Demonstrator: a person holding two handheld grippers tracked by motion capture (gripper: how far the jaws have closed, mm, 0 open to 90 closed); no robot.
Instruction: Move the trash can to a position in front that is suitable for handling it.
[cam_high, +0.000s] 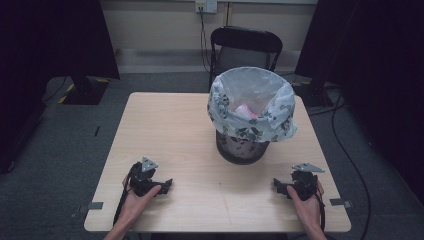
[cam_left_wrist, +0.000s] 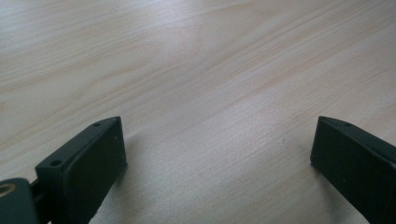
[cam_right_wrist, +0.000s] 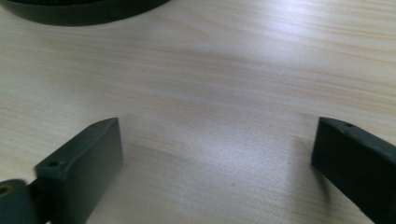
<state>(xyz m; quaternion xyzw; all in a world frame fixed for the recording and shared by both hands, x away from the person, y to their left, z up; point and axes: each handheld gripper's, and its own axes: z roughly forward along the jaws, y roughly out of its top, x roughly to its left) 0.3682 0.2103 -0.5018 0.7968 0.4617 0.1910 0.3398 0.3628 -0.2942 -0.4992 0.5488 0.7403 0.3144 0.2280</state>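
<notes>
You rest the left gripper (cam_high: 166, 186) and right gripper (cam_high: 278, 186) on the table (cam_high: 170, 125) near the bin (cam_high: 247, 145), jaws of both spread apart, gripping nothing.

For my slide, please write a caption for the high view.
Two open grippers, left gripper and right gripper, rest on a wooden table before a bag-lined bin.

The bin (cam_right_wrist: 84, 9) is cut off by the right gripper view's top edge.

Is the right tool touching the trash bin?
Apart. The high view shows bare table between the right tool and the trash bin.
</notes>
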